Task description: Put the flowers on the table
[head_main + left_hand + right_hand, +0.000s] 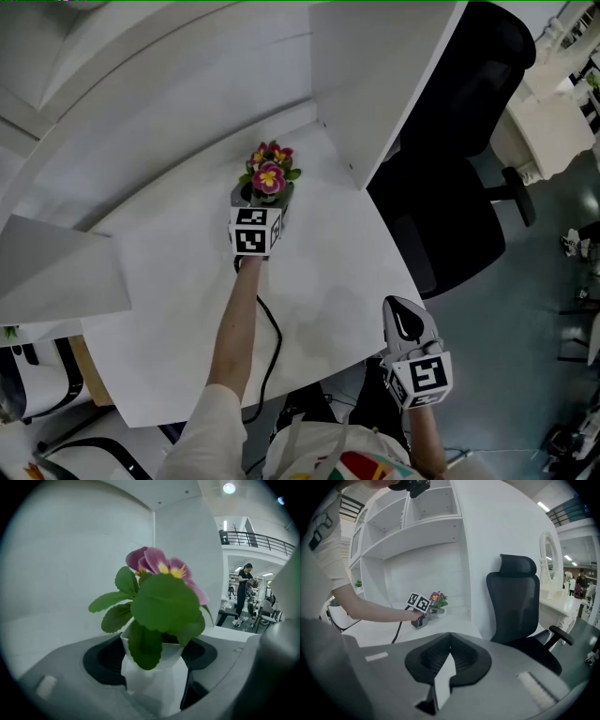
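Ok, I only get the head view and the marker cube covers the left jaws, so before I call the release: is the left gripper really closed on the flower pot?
Observer: Yes. The left gripper view shows the flower pot between the jaws of the left gripper, with a pad pressed on each side.
Operator: Is it upright in there?
Observer: Upright; the pink blooms rise straight above its rim.
Operator: And the right gripper?
Observer: The right gripper view shows the right gripper with its jaws together and nothing between them.
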`<state>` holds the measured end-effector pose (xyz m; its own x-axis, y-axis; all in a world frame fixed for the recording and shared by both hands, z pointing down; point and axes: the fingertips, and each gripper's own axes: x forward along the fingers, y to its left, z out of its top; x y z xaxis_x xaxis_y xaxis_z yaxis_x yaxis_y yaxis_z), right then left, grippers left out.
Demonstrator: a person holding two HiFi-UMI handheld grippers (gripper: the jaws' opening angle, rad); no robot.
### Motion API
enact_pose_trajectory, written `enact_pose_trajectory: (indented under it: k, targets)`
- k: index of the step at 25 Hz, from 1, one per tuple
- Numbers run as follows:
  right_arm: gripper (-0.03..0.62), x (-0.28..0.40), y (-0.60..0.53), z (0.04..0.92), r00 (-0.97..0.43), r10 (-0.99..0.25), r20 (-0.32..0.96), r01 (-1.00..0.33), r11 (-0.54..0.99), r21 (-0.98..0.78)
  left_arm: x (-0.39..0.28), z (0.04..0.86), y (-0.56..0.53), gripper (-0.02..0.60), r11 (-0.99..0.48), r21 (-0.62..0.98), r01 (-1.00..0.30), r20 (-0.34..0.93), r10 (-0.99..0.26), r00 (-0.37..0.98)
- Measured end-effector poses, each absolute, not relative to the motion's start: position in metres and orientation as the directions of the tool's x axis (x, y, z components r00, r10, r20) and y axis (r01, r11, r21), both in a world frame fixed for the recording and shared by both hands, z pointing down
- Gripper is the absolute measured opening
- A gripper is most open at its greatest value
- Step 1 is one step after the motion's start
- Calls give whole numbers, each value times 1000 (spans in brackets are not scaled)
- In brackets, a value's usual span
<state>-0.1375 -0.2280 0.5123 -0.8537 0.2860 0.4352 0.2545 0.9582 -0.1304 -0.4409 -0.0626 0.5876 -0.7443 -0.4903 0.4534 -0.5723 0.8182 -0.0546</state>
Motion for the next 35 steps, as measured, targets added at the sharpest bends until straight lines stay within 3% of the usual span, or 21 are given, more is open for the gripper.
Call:
enact_pose_trajectory:
  k: [7,10,13,20,29,30,33,35]
  targets:
    - [2,-128,-226,513,-851,303,428,257,953,-162,-440,591,-62,363,825,-40,-564,469,-482,-740]
    - [2,-125,-226,513,-853,305,424,257,952,-167,-441,589,-65,488,825,-2,-565,449,-504,-738]
    - [2,-122,-225,512,-854,314,415,263,948,-177,-437,591,-69,533,813,-3,-582,456,-517,-724]
    - [2,-117,-218,492,-861,331,387,289,943,-164,-412,586,-54,561,831,21,-555,488,-493,-720]
    - [2,-144,-196,434,-894,371,252,366,928,-70,-411,485,10,558,891,-70,-449,338,-402,-851]
    - [2,-146,-190,427,-892,382,240,380,923,-59,-404,466,21,529,903,-93,-419,307,-374,-875]
    - [2,-153,-173,407,-887,418,195,419,907,-39,-376,407,46,349,922,-177,-345,195,-311,-930]
    - [2,-160,-163,393,-884,439,159,441,897,-25,-354,370,48,288,920,-201,-335,124,-315,-941]
